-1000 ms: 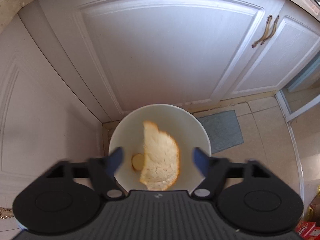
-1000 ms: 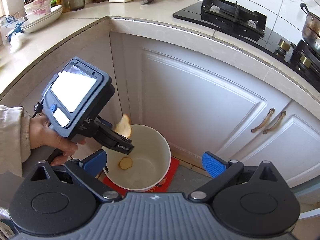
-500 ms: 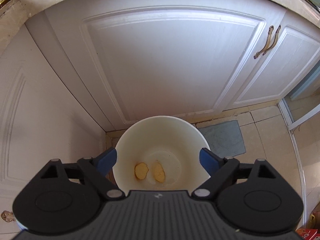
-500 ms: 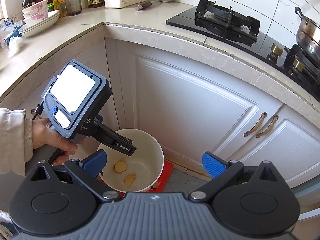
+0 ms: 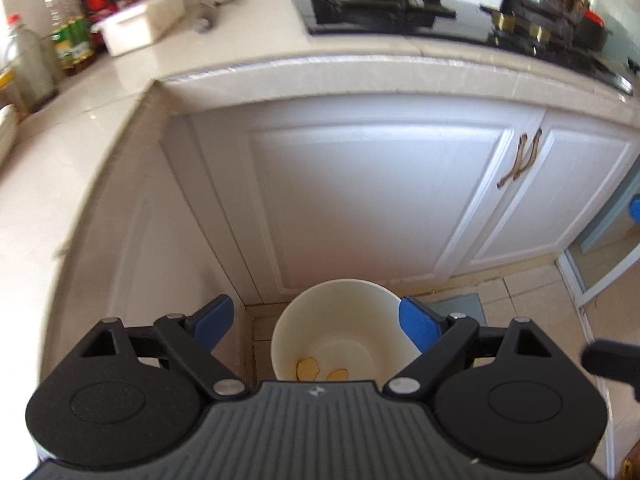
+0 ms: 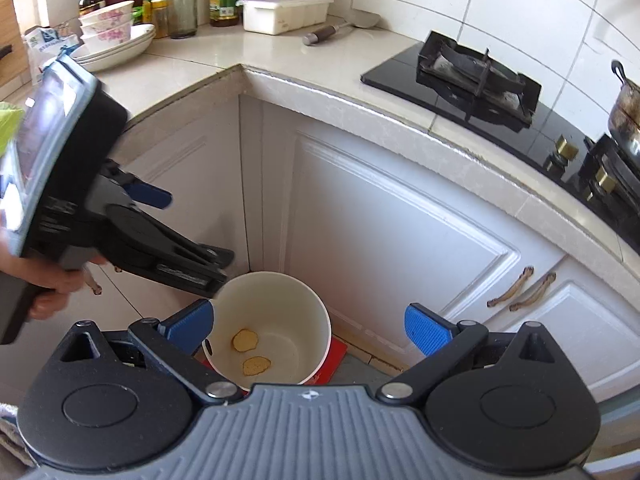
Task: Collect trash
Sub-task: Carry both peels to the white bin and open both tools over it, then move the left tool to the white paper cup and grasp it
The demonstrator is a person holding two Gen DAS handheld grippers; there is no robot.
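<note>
Second peel slice (image 6: 256,366) now in white bin (image 6: 316,312); left gripper (image 5: 316,322) lifted away, spread, empty; right gripper (image 6: 308,326) spread, empty. Next: more trash.

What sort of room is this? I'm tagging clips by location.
Most likely a home kitchen: a gas stove is set into the tiled countertop, stacked bowls and sauce bottles stand at the back, and white cabinet doors run below, with a white bin on the floor.

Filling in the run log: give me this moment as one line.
left claw: open, empty | right claw: open, empty | white bin: on floor, two peel scraps inside
</note>
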